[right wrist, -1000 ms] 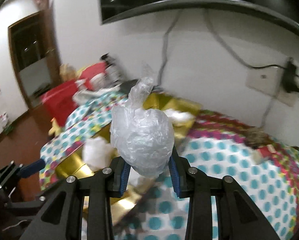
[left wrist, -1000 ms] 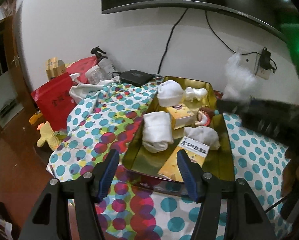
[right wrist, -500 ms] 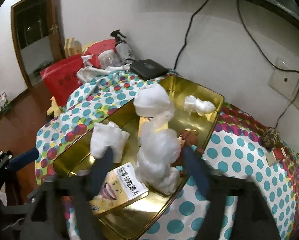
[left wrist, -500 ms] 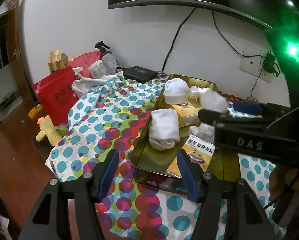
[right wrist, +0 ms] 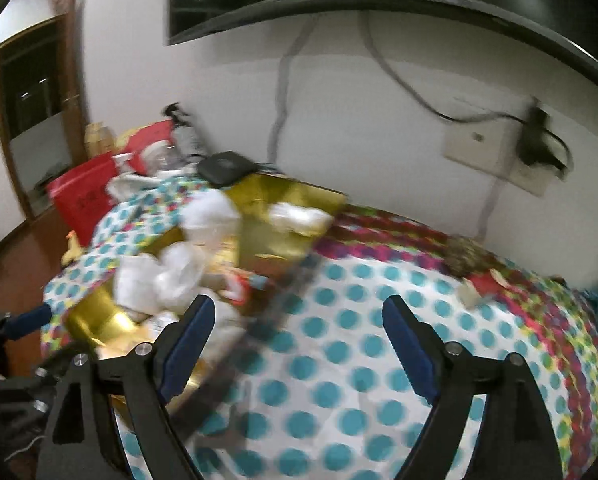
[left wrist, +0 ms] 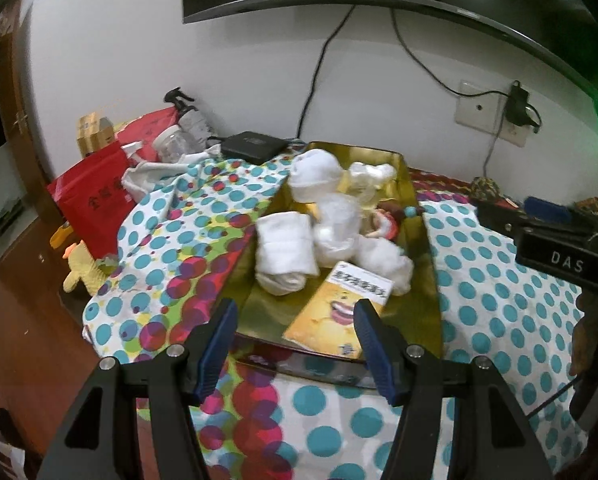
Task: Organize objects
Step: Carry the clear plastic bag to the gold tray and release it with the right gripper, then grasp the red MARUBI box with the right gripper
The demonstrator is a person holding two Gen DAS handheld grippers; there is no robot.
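left hand-held gripper (left wrist: 295, 334): wide open, nothing between the blue pads, hanging just in front of the near edge of the gold tray (left wrist: 427, 280)
right hand-held gripper (right wrist: 295, 334): also spread wide and empty, sitting over the polka-dot cloth (right wrist: 363, 320) just right of the tray; this view is pretty blurry
plastic-wrapped bundle (left wrist: 337, 232): lying in the middle of the tray, touching the folded white cloth (left wrist: 285, 254) on its left
yellow box (left wrist: 341, 312): flat at the near end of the tray, cartoon face up, partly behind the left gripper's right finger
other tray stuff: white round bundle (left wrist: 315, 174) at the far end, another white wad (left wrist: 385, 262) by the box, a small red toy (left wrist: 387, 224) on the right side
bench extras: red bag (left wrist: 89, 196), spray bottle (left wrist: 187, 120), black box (left wrist: 253, 146) by the wall
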